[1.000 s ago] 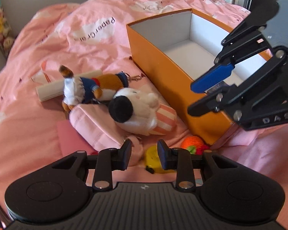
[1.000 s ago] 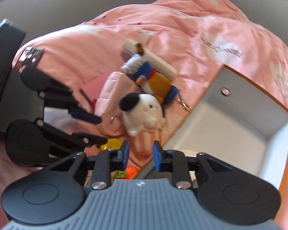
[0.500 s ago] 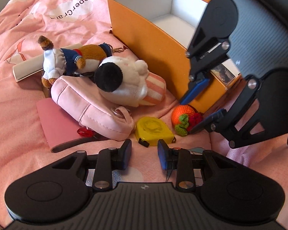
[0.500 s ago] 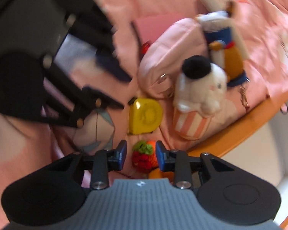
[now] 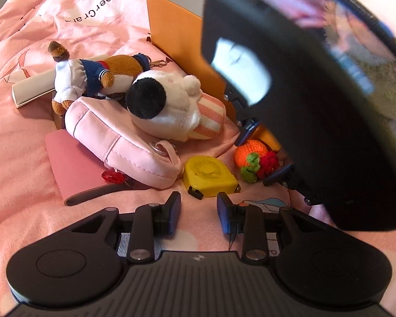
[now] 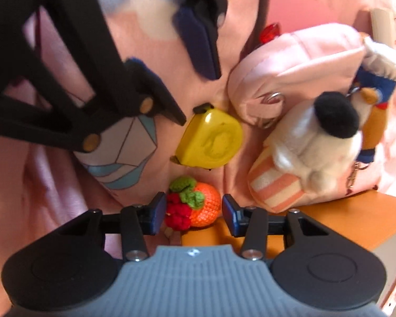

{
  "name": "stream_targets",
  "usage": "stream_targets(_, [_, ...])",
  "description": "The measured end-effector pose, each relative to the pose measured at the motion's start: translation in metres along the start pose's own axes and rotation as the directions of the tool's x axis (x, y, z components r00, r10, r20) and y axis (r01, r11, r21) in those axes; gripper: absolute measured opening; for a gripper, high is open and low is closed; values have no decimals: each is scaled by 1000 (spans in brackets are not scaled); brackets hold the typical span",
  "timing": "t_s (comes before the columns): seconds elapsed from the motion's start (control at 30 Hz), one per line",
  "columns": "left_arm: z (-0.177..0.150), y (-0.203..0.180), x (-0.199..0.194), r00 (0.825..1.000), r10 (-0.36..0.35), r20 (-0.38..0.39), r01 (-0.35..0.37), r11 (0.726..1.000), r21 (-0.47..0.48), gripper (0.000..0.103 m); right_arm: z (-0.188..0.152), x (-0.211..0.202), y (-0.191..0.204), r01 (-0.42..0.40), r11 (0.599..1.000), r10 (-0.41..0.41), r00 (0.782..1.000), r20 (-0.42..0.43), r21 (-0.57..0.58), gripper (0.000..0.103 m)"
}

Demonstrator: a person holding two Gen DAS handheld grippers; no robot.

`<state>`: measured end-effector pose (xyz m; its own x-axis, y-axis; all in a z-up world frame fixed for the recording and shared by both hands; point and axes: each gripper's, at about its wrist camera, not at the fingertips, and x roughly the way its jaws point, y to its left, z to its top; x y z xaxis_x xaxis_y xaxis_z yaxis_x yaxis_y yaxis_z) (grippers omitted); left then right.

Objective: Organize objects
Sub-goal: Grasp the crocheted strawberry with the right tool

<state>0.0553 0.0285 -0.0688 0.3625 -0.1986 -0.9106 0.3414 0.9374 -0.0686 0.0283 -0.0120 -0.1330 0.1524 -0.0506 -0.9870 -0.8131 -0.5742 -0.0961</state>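
Observation:
A crocheted orange with a red berry and green leaves [image 6: 195, 203] lies on the pink bedspread beside the orange box [image 6: 330, 219]. My right gripper [image 6: 194, 211] points straight down over it. Its jaws are opening, and the fruit sits between the pads, which do not squeeze it. In the left wrist view the right gripper [image 5: 262, 154] straddles the same fruit [image 5: 253, 158]. My left gripper [image 5: 198, 211] stands open and empty, just short of a yellow tape measure [image 5: 210, 175]. The left gripper [image 6: 198, 97] hovers above the tape measure [image 6: 211, 140].
A white plush with a black tuft [image 5: 166, 108] lies on a pink pouch [image 5: 113, 142], with a brown plush in a sailor outfit [image 5: 92, 76] behind. A pink notebook [image 5: 71, 163], a red gem [image 5: 111, 177] and a white case [image 5: 31, 89] lie at the left. The orange box [image 5: 177, 26] is open-topped.
The right gripper has come down from above the box, rolled over, and now straddles the crocheted fruit with wider jaws. The left gripper has tipped further down toward the tape measure.

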Motion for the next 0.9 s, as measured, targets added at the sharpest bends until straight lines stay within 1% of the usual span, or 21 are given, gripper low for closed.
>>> stream_targets(0.13, [-1, -3, -1, 1000, 7, 1, -7, 1000, 15, 39, 0, 8, 2, 21, 1000, -21, 1000, -12, -15, 54])
stream_targets(0.23, [-2, -3, -2, 1000, 3, 5, -3, 1000, 14, 39, -2, 12, -1, 14, 1000, -14, 1000, -9, -1, 54])
stream_targets(0.43, [-3, -2, -7, 999, -26, 24, 26, 1000, 9, 39, -14, 2, 2, 43, 999, -43, 998, 35, 9, 51])
stream_targets(0.57, [-3, -3, -15, 997, -57, 44, 56, 998, 28, 39, -26, -20, -1, 62, 996, -68, 992, 104, 56, 51])
stream_targets(0.67, [-4, -6, -22, 995, -81, 60, 78, 996, 50, 40, -38, -44, -5, 60, 993, -77, 982, 170, 106, 51])
stream_targets(0.73, [-4, -6, -24, 994, -91, 66, 88, 995, 57, 50, -49, -61, -7, 70, 988, -97, 974, 205, 136, 51])
stream_targets(0.77, [-4, -6, -24, 994, -92, 66, 89, 995, 55, 52, -54, -69, -7, 78, 985, -111, 970, 219, 151, 51])
stream_targets(0.83, [-3, -7, -22, 994, -95, 60, 91, 994, 56, 53, -68, -85, -8, 93, 978, -138, 959, 246, 188, 51])
stream_targets(0.9, [0, -9, -19, 995, -88, 49, 85, 995, 50, 55, -82, -101, -12, 78, 968, -146, 947, 287, 238, 51])
